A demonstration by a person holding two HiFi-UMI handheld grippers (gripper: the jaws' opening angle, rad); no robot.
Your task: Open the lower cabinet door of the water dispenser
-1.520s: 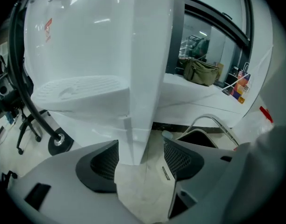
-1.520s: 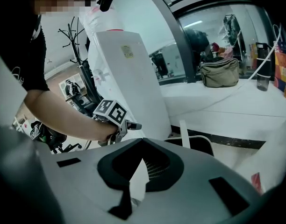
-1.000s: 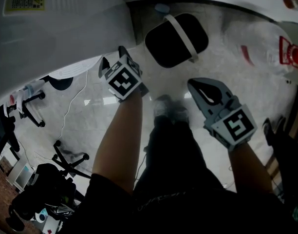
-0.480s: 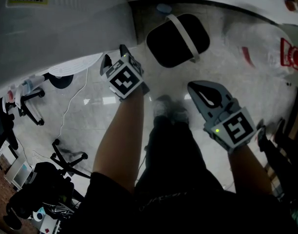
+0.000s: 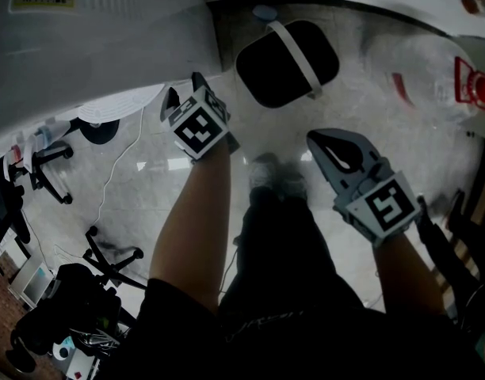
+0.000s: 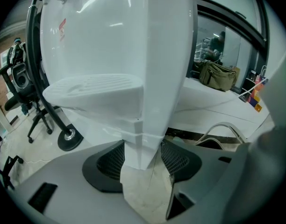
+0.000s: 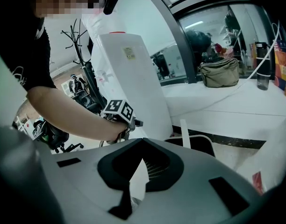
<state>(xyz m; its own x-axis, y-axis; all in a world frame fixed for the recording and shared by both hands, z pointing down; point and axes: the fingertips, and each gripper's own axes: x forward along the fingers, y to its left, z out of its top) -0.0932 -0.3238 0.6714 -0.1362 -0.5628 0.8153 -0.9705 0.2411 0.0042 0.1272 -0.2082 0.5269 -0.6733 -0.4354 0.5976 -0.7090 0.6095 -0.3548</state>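
Observation:
The white water dispenser (image 5: 108, 46) stands at the upper left of the head view. My left gripper (image 5: 185, 89) is at its lower front corner, under the drip tray (image 6: 96, 90). In the left gripper view the vertical edge of the lower cabinet door (image 6: 143, 139) sits between the jaws of the left gripper (image 6: 143, 157). The jaws are closing, and both mesh pads touch that edge. My right gripper (image 5: 331, 145) hangs over the floor to the right, apart from the dispenser. It is open, with nothing between the jaws of the right gripper (image 7: 138, 167).
A black bin with a white handle (image 5: 288, 62) sits on the floor right of the dispenser. A large clear water bottle (image 5: 433, 70) lies at the far right. Office chair bases (image 5: 112, 256) and a coat stand foot (image 6: 68, 136) are to the left.

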